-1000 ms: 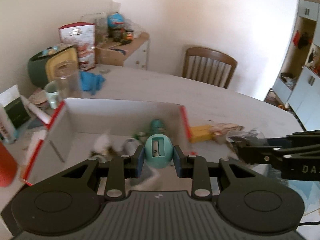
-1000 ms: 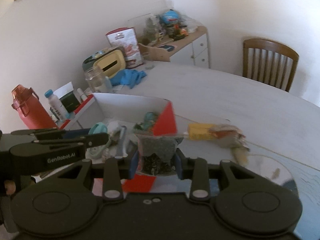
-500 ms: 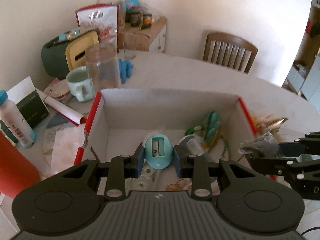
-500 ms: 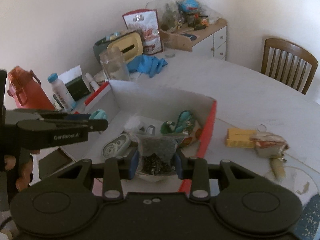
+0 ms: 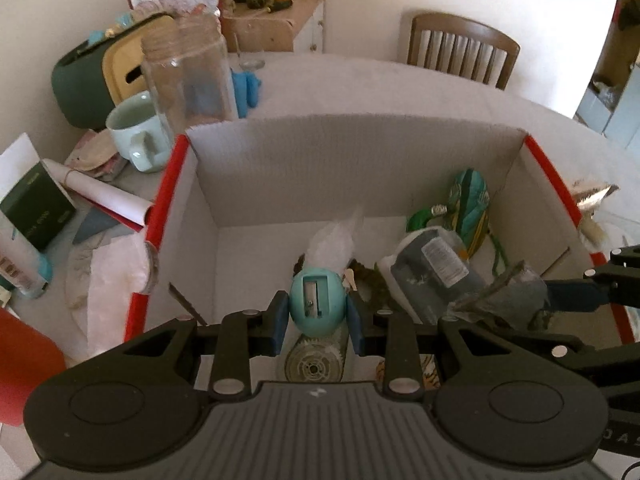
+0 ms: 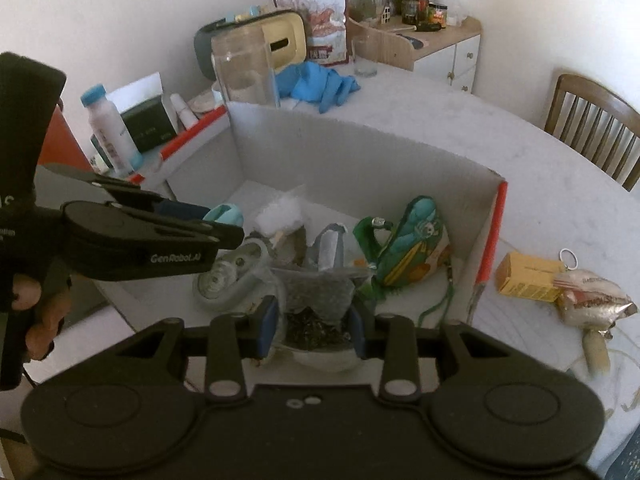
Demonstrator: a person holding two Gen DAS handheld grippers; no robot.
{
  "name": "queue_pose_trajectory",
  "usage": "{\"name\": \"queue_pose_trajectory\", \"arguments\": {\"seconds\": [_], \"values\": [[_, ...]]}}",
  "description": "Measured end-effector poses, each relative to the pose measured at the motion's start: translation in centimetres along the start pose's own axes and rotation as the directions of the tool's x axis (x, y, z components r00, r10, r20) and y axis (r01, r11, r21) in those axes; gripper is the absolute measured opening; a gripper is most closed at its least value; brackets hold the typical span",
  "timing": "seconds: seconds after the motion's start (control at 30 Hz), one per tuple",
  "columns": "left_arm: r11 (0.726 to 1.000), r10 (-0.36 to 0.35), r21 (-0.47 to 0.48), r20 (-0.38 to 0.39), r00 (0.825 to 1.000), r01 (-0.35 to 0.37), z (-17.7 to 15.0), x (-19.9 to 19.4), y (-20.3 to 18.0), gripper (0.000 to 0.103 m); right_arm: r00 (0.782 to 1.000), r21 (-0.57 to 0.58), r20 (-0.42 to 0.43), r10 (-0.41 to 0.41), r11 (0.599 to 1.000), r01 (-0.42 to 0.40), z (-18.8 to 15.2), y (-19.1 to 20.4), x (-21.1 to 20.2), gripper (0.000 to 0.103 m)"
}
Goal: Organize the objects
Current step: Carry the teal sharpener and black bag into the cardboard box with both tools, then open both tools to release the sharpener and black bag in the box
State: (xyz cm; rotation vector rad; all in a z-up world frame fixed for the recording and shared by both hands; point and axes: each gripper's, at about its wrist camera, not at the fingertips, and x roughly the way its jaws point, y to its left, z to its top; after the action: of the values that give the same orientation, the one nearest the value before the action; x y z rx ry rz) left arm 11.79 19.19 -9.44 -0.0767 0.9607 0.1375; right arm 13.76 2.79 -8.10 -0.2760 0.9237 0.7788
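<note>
While only right view shows yellow box (image 6: 528, 276), left tool (image 5: 318, 322) grips sharpener (image 5: 317, 306).

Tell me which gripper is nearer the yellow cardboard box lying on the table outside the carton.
Right. The right gripper hangs over the carton's side nearest the yellow cardboard box; the left gripper is over the far side.

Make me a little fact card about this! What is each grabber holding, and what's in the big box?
left gripper: shut on teal egg-shaped pencil sharpener, above the box
right gripper: shut on clear plastic bag of dark bits, above the box
box: white cardboard box with red edges, open top
inside box: green-and-blue patterned pouch, round clear tape dispenser, white fluffy wad
outside box: yellow carton, on table
</note>
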Motion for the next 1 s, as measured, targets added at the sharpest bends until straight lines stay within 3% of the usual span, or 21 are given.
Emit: {"name": "queue_pose_trajectory", "arguments": {"seconds": [0.33, 0.83, 0.97, 1.0], "values": [[0.999, -0.014, 0.044, -0.069, 0.998, 0.018, -0.3, 1.8, -0.9, 0.03, 0.998, -0.038, -0.037, -0.045, 0.998, 0.043, -0.2, 0.3, 1.9, 0.036], [0.999, -0.034, 0.012, -0.117, 0.993, 0.035, -0.1, 2.3, -0.8, 0.031, 1.0, -0.008, -0.019, -0.006, 1.0, 0.006, -0.4, -0.2, 1.3, 0.045], [0.999, -0.036, 0.0, -0.094, 0.995, 0.036, -0.1, 1.4, -1.0, 0.051, 1.0, 0.003, 0.001, 0.0, 1.0, 0.0, -0.5, -0.3, 0.4, 0.055], [0.999, -0.037, 0.001, -0.087, 0.996, 0.037, 0.0, 1.0, -1.0, 0.051, 1.0, 0.01, 0.007, 0.002, 1.0, -0.002, -0.5, -0.5, 0.2, 0.056]]}}
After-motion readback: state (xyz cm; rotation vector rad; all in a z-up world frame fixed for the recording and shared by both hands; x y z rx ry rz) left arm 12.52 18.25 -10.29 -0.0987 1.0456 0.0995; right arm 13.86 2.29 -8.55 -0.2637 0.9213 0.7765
